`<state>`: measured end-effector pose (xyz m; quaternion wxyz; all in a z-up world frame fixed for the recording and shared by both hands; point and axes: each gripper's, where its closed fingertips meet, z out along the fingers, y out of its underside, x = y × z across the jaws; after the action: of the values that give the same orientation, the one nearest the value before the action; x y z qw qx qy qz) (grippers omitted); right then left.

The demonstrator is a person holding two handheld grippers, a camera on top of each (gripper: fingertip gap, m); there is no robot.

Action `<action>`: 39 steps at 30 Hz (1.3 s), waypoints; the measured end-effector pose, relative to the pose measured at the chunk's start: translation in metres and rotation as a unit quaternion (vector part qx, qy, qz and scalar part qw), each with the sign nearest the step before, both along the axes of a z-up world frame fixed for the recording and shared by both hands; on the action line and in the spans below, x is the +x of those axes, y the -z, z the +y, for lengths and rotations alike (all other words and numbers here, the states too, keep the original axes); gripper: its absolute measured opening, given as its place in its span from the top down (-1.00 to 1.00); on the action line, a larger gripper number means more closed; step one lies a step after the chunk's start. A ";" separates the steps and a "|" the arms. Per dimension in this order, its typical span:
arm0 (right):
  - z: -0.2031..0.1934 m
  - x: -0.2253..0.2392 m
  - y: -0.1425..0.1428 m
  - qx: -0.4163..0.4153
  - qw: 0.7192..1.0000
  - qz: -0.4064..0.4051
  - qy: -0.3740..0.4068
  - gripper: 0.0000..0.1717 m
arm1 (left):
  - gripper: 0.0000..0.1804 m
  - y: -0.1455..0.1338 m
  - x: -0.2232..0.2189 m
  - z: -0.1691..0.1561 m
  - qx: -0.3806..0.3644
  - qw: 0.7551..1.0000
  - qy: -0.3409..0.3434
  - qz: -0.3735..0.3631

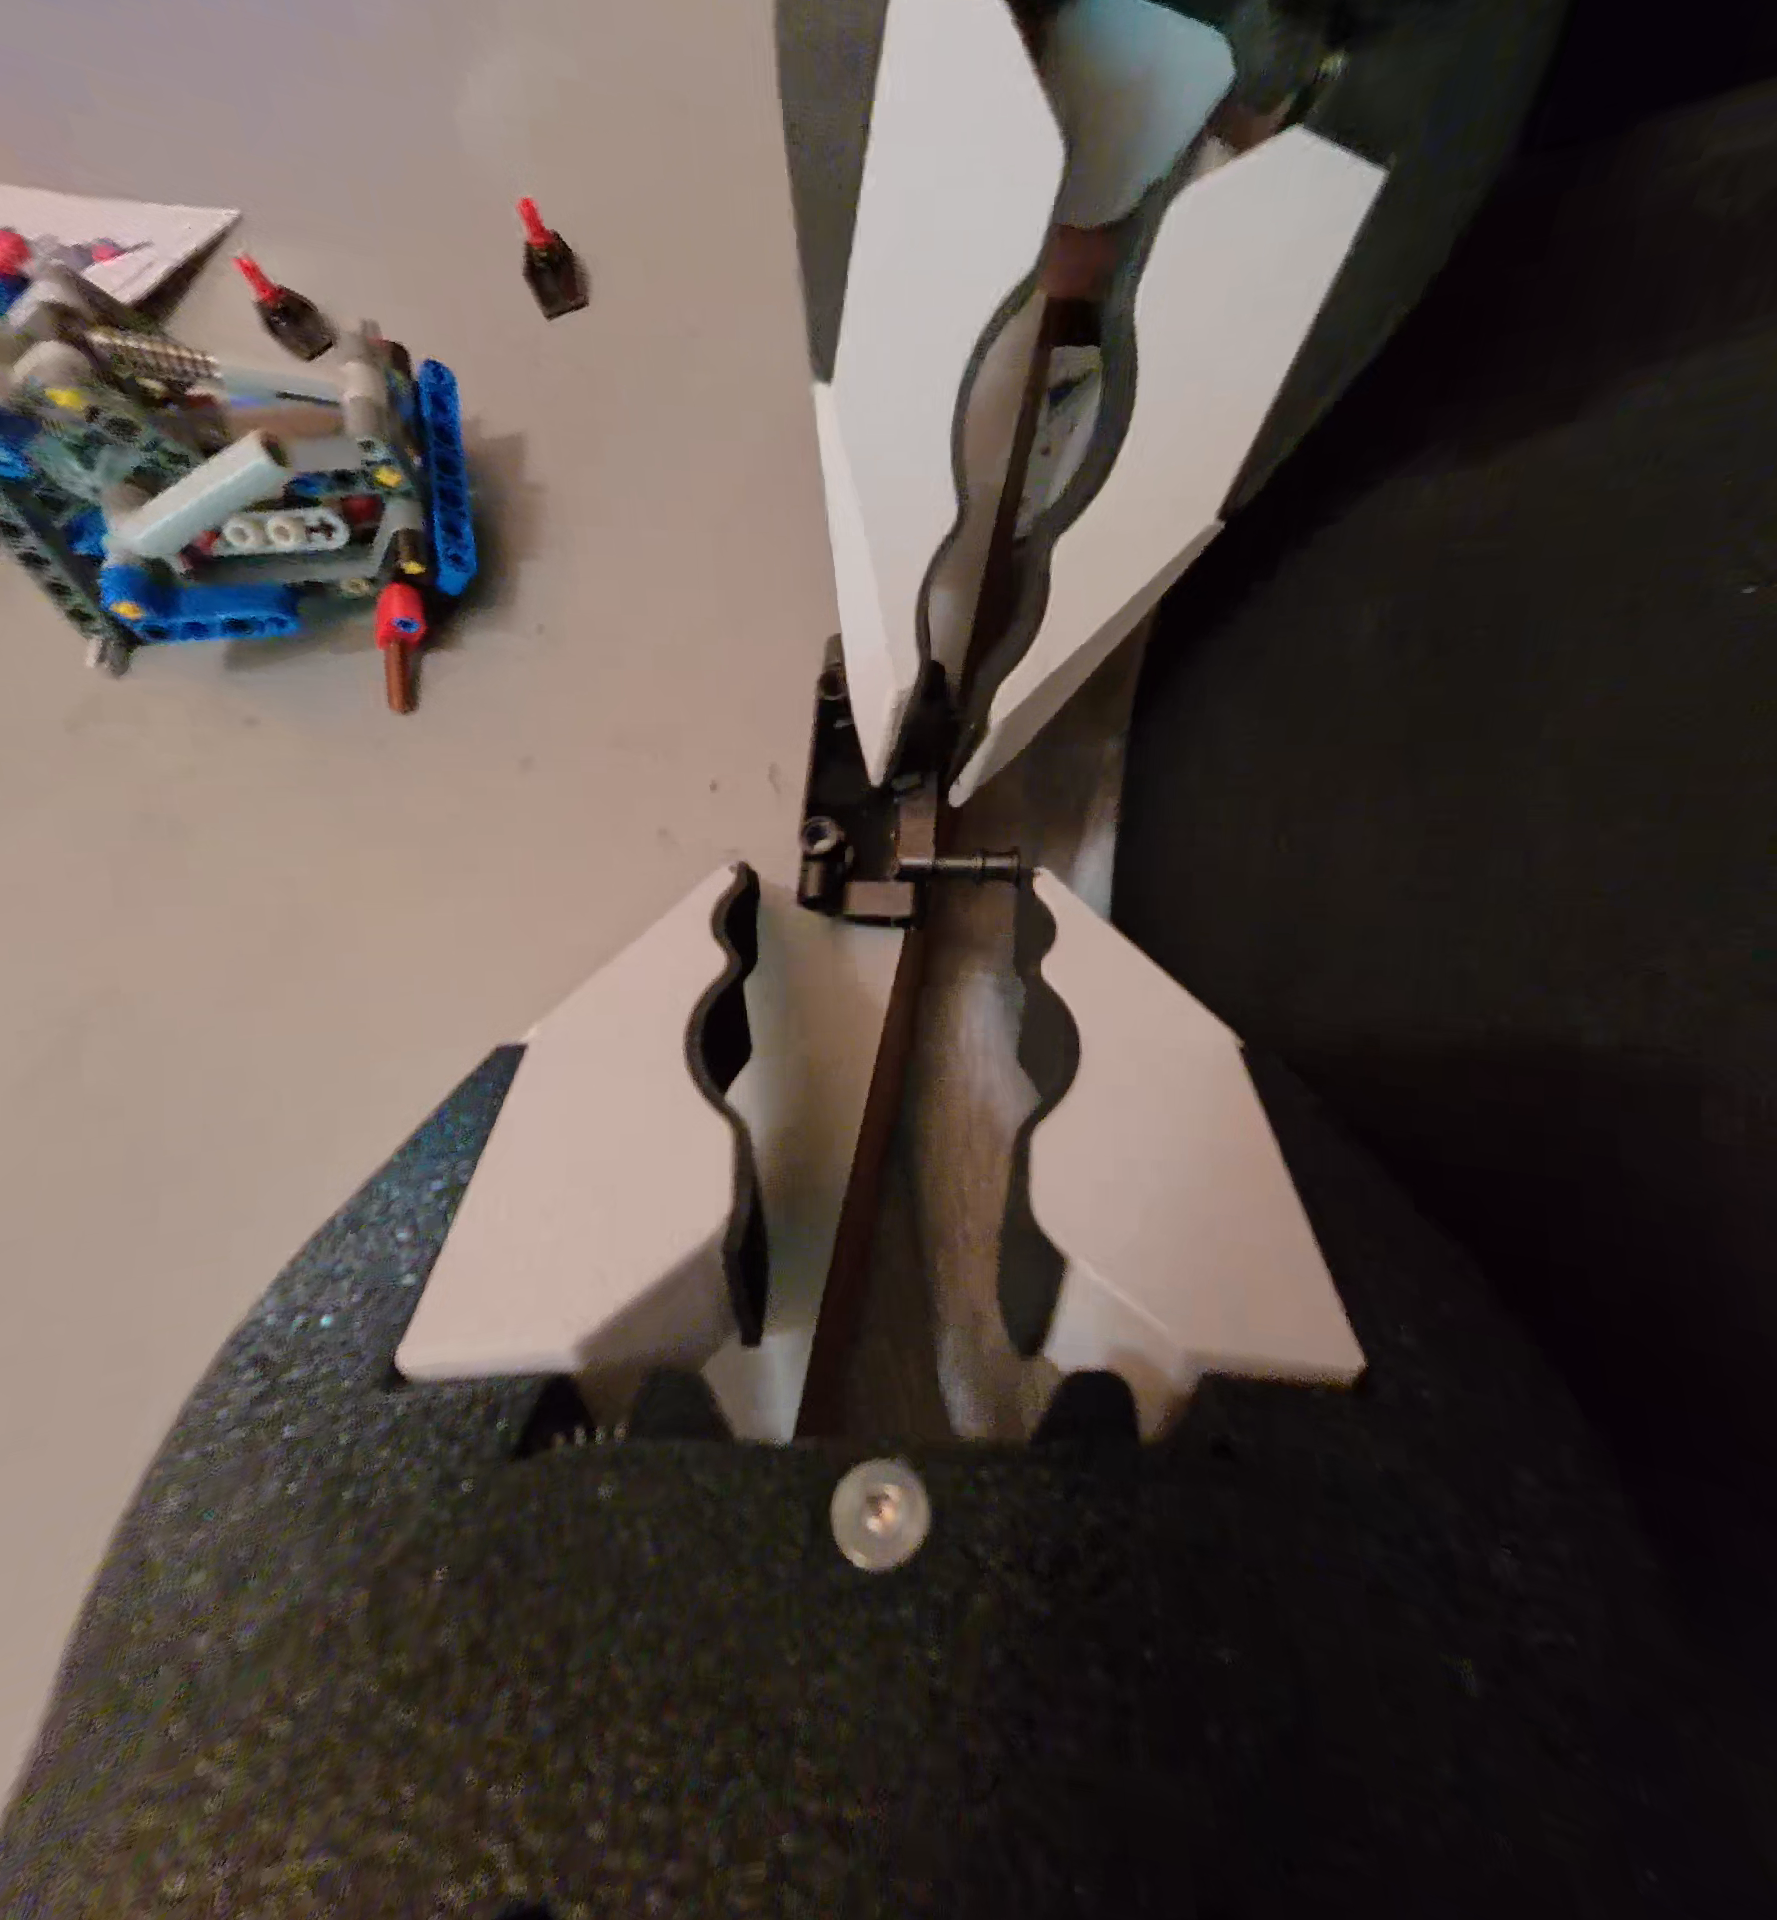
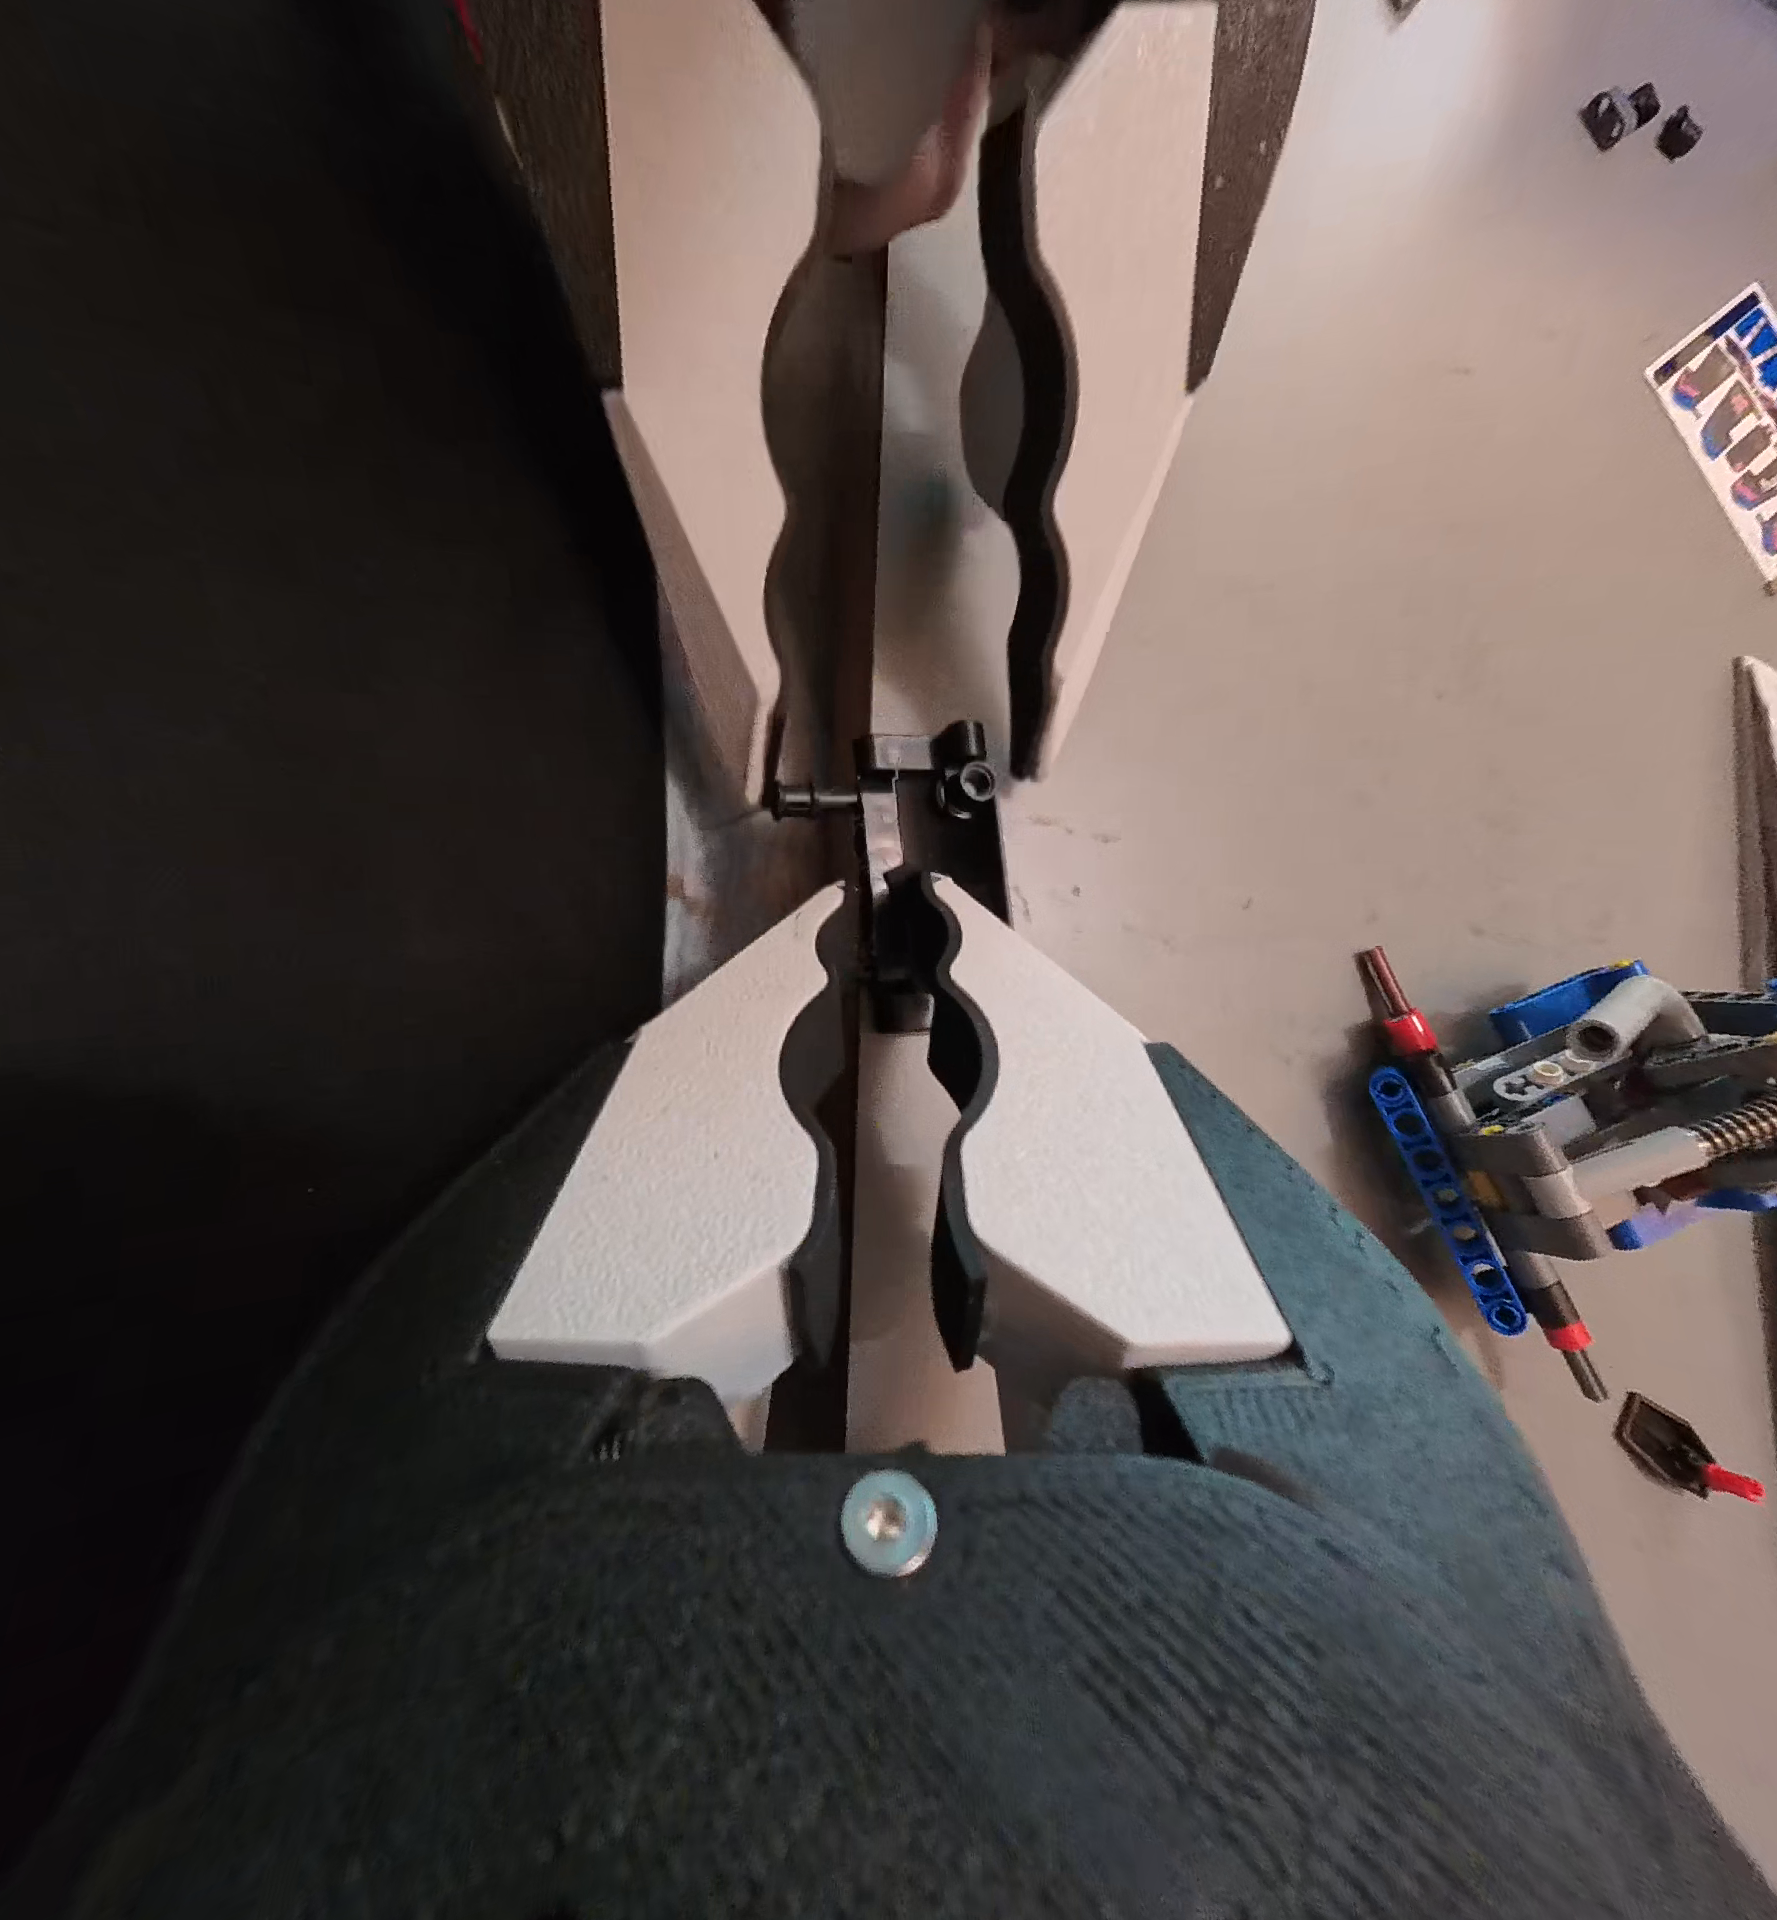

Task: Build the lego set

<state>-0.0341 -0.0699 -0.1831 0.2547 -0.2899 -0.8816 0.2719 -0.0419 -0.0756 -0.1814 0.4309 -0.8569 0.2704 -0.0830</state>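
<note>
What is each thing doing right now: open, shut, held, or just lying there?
Left gripper: open, fingers either side of the black piece's end.
Right gripper: shut on the black piece.
Black piece: clamped by the right gripper.
Blue and grey model: part-built, resting untouched on the table.
Red-tipped part: lying loose.

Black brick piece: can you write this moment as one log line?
right hand-held gripper: shut on black brick piece | left hand-held gripper: open, at its pin end | blue-grey brick model: on table
</note>
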 end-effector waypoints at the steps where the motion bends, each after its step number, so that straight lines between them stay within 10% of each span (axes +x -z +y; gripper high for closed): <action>1: 0.000 0.000 0.000 0.006 1.000 0.005 0.000 0.91 | 0.49 -0.004 -0.002 -0.002 0.013 1.000 -0.006 0.005; 39: -0.009 -0.006 -0.002 -0.034 0.999 0.022 0.003 0.70 | 0.56 0.001 -0.006 0.003 0.077 0.995 -0.028 0.054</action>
<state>-0.0399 -0.0784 -0.1816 0.2650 -0.2947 -0.8651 0.3075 -0.0480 -0.0722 -0.1826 0.4827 -0.8316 0.2747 -0.0039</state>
